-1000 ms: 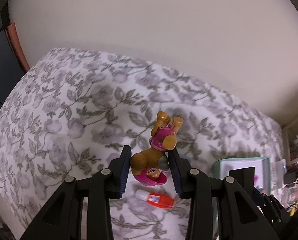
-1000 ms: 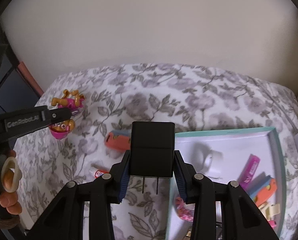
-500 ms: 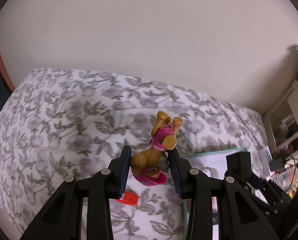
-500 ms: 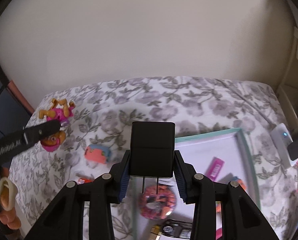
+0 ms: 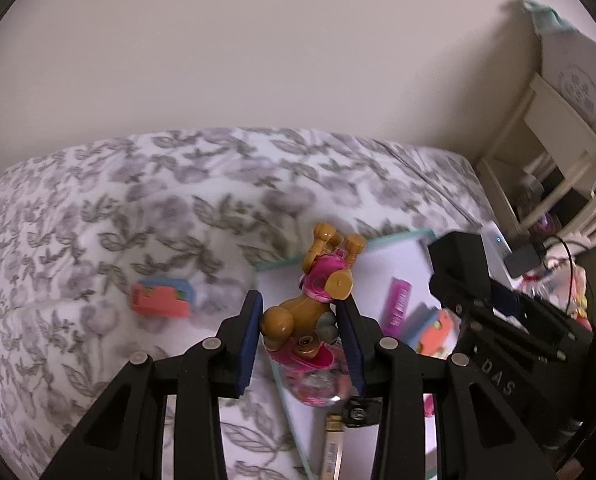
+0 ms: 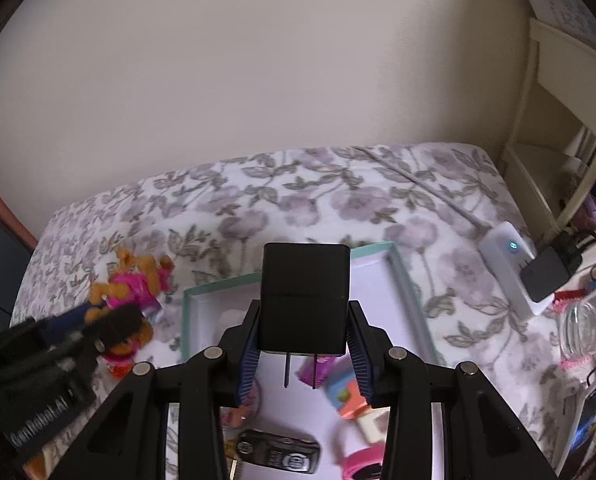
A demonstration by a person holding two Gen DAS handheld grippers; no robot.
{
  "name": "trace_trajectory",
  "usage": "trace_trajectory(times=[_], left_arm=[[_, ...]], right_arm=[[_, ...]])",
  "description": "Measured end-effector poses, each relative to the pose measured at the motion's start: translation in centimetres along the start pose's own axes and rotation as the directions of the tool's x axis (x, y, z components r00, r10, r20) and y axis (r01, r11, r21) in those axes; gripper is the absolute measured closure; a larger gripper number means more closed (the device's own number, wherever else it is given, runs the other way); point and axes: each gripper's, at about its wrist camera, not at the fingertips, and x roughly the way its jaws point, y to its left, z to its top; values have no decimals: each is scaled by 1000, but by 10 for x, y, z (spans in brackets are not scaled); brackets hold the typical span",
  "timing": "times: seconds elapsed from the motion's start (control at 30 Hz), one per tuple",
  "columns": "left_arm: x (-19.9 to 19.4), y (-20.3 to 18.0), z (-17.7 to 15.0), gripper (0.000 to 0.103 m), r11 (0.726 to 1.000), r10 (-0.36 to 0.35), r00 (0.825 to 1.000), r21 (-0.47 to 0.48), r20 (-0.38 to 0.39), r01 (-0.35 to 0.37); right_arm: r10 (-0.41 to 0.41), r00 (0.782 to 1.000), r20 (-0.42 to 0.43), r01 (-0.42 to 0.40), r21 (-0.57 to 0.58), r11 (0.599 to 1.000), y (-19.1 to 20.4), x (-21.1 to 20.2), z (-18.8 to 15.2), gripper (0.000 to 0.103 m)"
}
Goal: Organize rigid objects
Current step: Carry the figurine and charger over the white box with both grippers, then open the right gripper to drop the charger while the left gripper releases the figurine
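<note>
My left gripper [image 5: 299,326] is shut on a brown and pink toy dog figure [image 5: 313,300] and holds it above the near left edge of a teal-rimmed white tray [image 5: 341,248]. The figure also shows in the right wrist view [image 6: 132,286]. My right gripper [image 6: 301,354] is shut on a black plug adapter [image 6: 303,298], prongs down, above the tray [image 6: 411,308]. The adapter also shows in the left wrist view [image 5: 459,266] over the tray's right side.
The tray lies on a floral bedspread [image 5: 138,200] and holds a pink bar [image 5: 397,304], an orange block [image 6: 349,396], a black key fob [image 6: 278,452] and other small items. An orange and blue piece [image 5: 160,298] lies left of the tray. A white shelf [image 6: 557,152] stands right.
Both grippers have swung to the right with their loads. The toy dog has come from over the bare bedspread to the tray's left edge; the adapter now hangs over the tray.
</note>
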Motion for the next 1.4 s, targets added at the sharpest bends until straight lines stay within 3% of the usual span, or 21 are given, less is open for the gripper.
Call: trace_trajectory(times=[0.4,0.9,1.3,1.4], left_arm=[[37,-47,-24,64,992,16,996,125,-92,-5],[63,-56,-37,63,988,25,986,153,-163,0],[64,-56,-37,63,988,29,985,155,-169,-2],[63,-55,-36,55,989,29,985,149,-170,-3]], right_arm=[[-59,992,-110,64,44,997,-34,31,-13,60],[-53,976,-213,67,63,996,-40,65,-30,60],[-88,975,-203,96,32,995,-35,63,-29,60],[-88,976,-201,97,34,995,-35,62,-27,60]])
